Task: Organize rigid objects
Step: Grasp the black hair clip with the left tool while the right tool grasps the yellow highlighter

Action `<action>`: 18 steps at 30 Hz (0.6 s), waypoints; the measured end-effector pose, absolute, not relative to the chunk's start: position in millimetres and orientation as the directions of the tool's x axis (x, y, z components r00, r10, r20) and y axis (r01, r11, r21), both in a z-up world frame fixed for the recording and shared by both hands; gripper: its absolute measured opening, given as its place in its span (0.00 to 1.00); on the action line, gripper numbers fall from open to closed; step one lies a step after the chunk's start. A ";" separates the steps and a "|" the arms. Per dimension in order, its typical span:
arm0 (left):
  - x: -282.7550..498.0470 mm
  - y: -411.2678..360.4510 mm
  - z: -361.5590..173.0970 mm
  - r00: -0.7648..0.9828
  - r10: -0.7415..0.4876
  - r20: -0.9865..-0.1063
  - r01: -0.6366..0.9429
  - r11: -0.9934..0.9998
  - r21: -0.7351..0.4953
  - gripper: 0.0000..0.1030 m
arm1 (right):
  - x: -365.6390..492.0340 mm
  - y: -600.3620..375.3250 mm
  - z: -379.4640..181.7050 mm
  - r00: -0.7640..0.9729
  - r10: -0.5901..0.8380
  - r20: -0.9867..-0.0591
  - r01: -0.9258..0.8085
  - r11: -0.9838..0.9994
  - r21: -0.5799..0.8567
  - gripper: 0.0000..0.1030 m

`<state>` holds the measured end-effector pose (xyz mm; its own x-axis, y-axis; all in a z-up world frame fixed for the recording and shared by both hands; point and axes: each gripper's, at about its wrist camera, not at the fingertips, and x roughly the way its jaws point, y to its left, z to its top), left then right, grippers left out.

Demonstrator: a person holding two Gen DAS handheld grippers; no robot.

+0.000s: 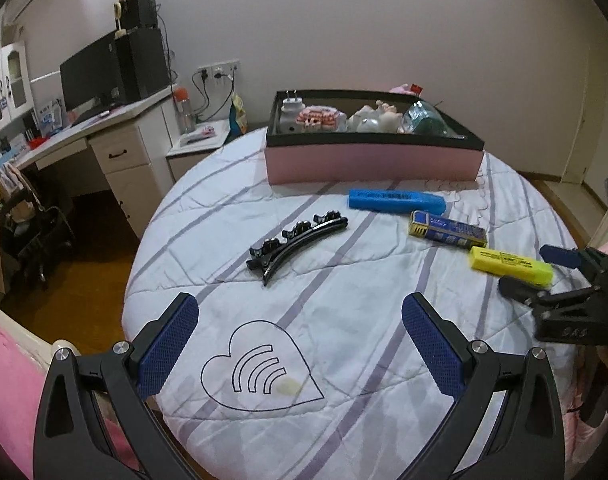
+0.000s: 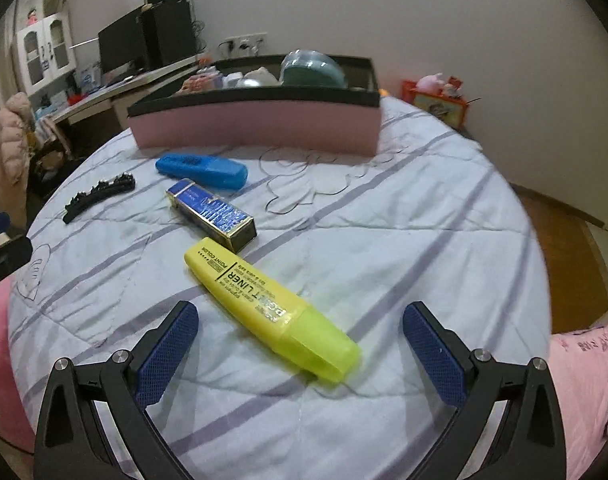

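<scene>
Surface: round tabletop (image 1: 383, 320) under a pale quilted cover with lilac stripes and a stitched heart outline, in a bedroom with a desk and monitor at the far left.
Right jaws: the right gripper (image 2: 300, 340) stands wide open, blue pads well apart, nothing held.
Between the right jaws: the capped end of the yellow highlighter (image 2: 270, 310) lies flat on the cover between the two pads, touching neither; its body angles away to the upper left.
Left jaws: the left gripper (image 1: 300, 340) is also spread wide and empty, hovering over the stitched heart.
Beyond the highlighter: a blue-and-gold box (image 2: 212, 214) lies just past its far end, close but apart.
Further out: a blue highlighter (image 2: 202, 172) lies flat next in the row, near the storage box.
Hair clip: a black hair clip (image 1: 298, 246) with small studs lies ahead of the left jaws, left of the row of three.
Storage box: a pink box (image 1: 373, 158) with a black rim sits at the far edge of the tabletop, already holding a white plug adapter (image 1: 291, 114), small pale figurines and a greenish clear item.
Other gripper: in the left wrist view the right gripper shows at the right edge, one pad on each side of the yellow highlighter.
</scene>
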<state>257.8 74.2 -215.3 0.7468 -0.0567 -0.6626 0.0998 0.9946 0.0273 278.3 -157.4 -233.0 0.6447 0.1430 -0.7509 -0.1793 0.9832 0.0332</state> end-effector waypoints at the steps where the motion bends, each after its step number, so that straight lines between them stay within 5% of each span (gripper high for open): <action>1: 259.2 75.7 -217.3 0.743 -0.054 -0.667 0.097 0.995 0.028 1.00 | 278.0 -158.3 -231.2 0.649 0.161 -0.744 -0.188 0.981 0.048 0.90; 8: 271.5 81.5 -226.0 0.720 -0.052 -0.692 0.096 0.995 0.025 1.00 | 275.5 -145.8 -229.5 0.647 0.140 -0.750 -0.220 0.976 -0.007 0.48; 10: 277.3 85.6 -227.8 0.713 -0.053 -0.699 0.094 0.995 0.020 1.00 | 270.2 -144.2 -227.8 0.654 0.140 -0.743 -0.215 0.977 -0.006 0.28; 18: 319.6 93.8 -236.4 0.680 -0.004 -0.733 0.087 0.993 0.075 1.00 | 262.6 -168.3 -224.0 0.663 0.092 -0.743 -0.094 0.995 0.040 0.26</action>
<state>319.6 93.8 -236.4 0.6801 -0.0040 -0.7331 0.0867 0.9934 0.0750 262.6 -168.3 -224.0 0.6631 0.0923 -0.7428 -0.0939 0.9948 0.0397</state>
